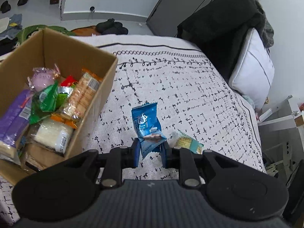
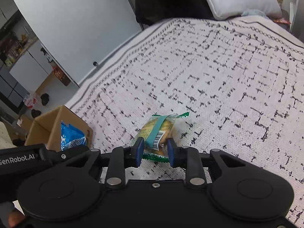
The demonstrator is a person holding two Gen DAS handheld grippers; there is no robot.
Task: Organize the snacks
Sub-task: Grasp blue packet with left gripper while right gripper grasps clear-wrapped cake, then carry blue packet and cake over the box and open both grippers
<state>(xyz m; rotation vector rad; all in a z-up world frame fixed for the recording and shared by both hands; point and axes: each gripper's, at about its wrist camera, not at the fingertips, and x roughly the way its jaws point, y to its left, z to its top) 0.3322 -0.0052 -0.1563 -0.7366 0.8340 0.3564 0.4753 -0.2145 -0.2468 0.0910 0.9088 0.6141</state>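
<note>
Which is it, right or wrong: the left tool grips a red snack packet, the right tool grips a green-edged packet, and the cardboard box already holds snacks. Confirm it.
Wrong in one respect. The packet in the left tool is the blue snack packet, not red, as the left wrist view shows. The rest stands: the right tool grips the green-edged packet, and the cardboard box already holds snacks.

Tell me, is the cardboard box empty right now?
No, the cardboard box holds several wrapped snacks, including a purple packet and a green one.
</note>
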